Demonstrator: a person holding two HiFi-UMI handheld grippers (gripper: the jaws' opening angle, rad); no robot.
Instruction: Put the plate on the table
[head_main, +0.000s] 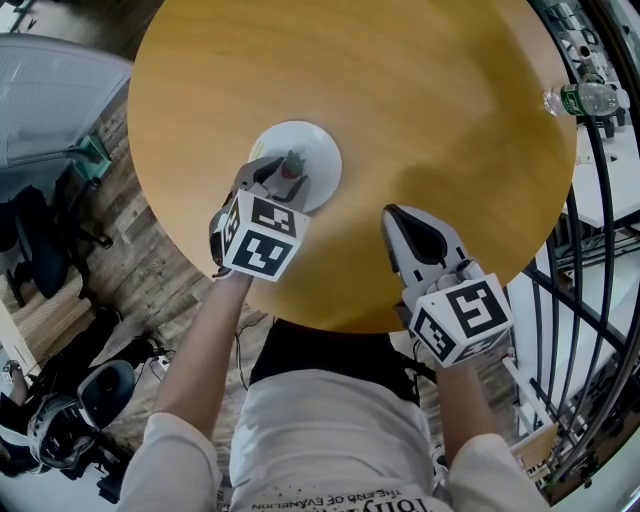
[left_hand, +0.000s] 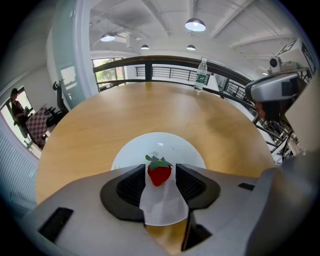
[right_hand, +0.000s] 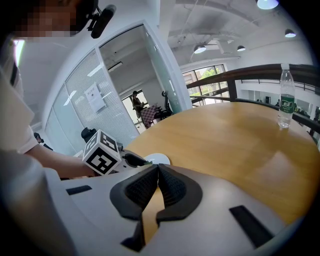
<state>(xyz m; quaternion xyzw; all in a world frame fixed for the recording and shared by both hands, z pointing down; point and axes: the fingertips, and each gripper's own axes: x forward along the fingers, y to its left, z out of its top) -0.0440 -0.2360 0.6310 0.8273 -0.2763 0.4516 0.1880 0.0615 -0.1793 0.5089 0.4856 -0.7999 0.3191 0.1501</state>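
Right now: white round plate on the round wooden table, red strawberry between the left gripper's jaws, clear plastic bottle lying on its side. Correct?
No: the clear plastic bottle stands upright, as the left gripper view shows. The white round plate on the round wooden table and the red strawberry between the jaws of the left gripper are right.

A round white plate (head_main: 315, 150) lies flat and right side up on the round, honey-coloured wooden table (head_main: 420, 110). It sits on the left half, nearer the near rim than the centre, with its whole base on the wood.
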